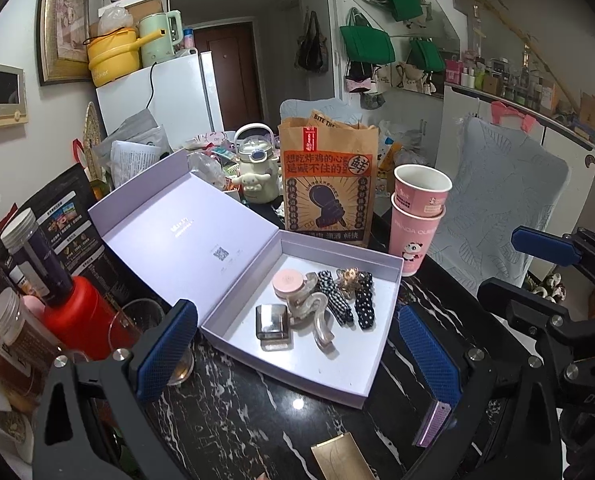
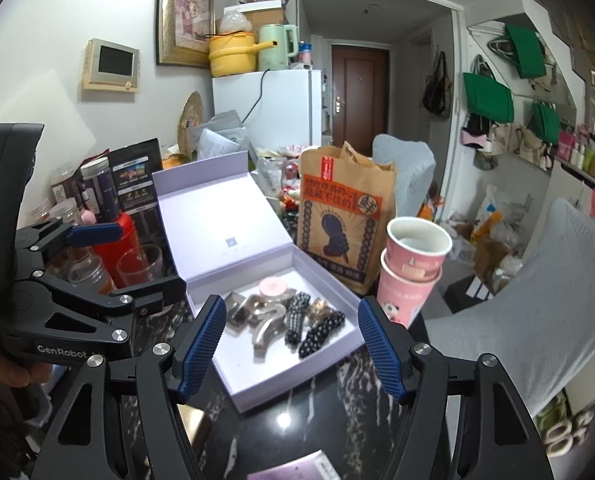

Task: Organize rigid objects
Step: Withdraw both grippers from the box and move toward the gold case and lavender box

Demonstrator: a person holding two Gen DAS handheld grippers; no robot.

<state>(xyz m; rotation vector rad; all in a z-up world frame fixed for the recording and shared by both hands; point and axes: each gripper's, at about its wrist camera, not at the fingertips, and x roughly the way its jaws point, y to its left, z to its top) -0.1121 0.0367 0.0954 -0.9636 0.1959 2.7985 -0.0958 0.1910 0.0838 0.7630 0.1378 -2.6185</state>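
Observation:
An open lavender box lies on the black marble table, its lid tilted back. Inside lie a pink-lidded jar, a small metal case, a clear wavy hair claw, polka-dot hair clips and a gold clip. My left gripper is open and empty just in front of the box. My right gripper is open and empty over the box's near edge.
Stacked pink paper cups and a brown paper bag stand behind the box. A red bottle, jars and a glass crowd the left. A gold flat item and a purple card lie near the front edge.

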